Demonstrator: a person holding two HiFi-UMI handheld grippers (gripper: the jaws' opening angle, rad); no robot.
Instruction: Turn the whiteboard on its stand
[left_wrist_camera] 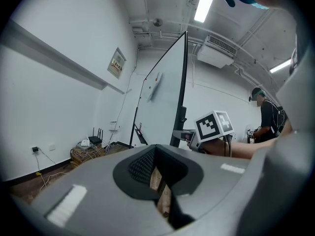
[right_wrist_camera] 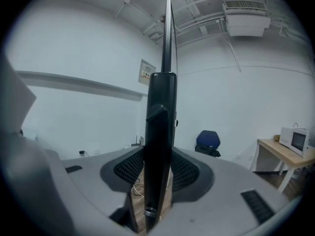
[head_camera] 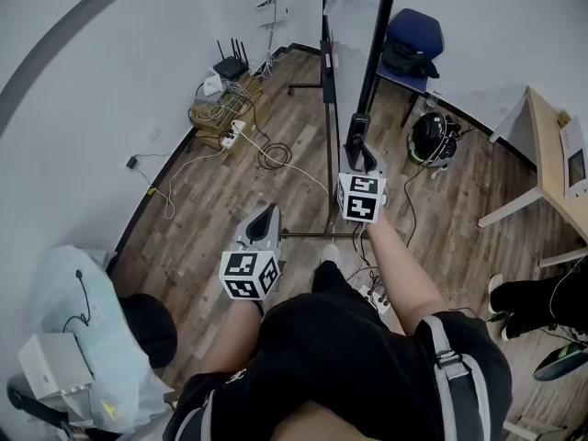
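Right gripper (head_camera: 357,147): jaws clamped on the whiteboard (right_wrist_camera: 160,127) frame edge; best swung slowly about the stand (head_camera: 308,234) pivot. Left gripper (head_camera: 264,222): jaws together, empty, free to steady.

Bare floor (head_camera: 207,214) left of whiteboard (head_camera: 352,12) (cables (head_camera: 230,113) beyond)

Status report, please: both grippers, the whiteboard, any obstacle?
Right hand-held gripper shut on whiteboard edge. Left hand-held gripper shut, empty. Blue chair close behind board.

- Whiteboard (head_camera: 354,12) at 12 o'clock.
- Chair (head_camera: 413,37) behind it, 1 o'clock.
- Helmet (head_camera: 428,138) on floor (head_camera: 230,209), 2 o'clock.
- Table (head_camera: 548,150) at 3 o'clock.
- Router (head_camera: 230,65) by wall (head_camera: 110,81), 11 o'clock.
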